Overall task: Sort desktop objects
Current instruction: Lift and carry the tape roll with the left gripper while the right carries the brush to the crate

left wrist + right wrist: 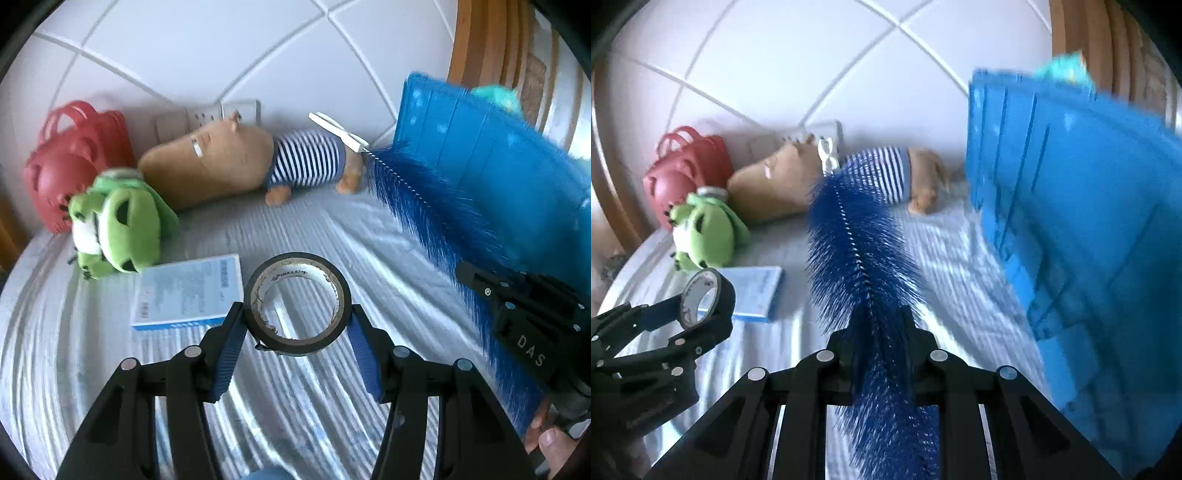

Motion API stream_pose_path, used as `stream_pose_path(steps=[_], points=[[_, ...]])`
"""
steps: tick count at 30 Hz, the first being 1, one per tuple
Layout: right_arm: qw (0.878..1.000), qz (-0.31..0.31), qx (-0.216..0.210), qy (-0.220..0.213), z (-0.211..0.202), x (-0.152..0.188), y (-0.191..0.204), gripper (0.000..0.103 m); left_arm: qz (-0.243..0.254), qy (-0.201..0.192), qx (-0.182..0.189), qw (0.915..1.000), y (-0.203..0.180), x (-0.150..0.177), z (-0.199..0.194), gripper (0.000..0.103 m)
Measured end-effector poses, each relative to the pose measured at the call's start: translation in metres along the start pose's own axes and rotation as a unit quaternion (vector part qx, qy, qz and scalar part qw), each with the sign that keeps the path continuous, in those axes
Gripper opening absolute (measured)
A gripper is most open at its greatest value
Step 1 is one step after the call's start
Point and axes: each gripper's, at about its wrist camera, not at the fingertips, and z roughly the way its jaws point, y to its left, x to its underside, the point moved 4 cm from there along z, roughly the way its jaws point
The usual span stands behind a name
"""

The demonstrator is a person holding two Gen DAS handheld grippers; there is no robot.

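Here both tongs, left [297, 317] and right [877, 325], angle downward.

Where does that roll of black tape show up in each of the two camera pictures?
Left wrist view: the tape roll sits bottom centre, clamped between the left gripper's blue pads.
Right wrist view: lower left, held in that same gripper.
Shared landmark: the green frog plush.
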Motion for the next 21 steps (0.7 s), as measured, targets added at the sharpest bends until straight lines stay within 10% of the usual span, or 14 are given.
stream_pose_path(steps=[21], points=[[0.996, -0.033, 0.020, -0.079, -0.160, -0.044, 0.044, 0.019, -0.003, -0.077, 0.022, 0.9968, -0.010, -0.043, -0.133, 0.055]])
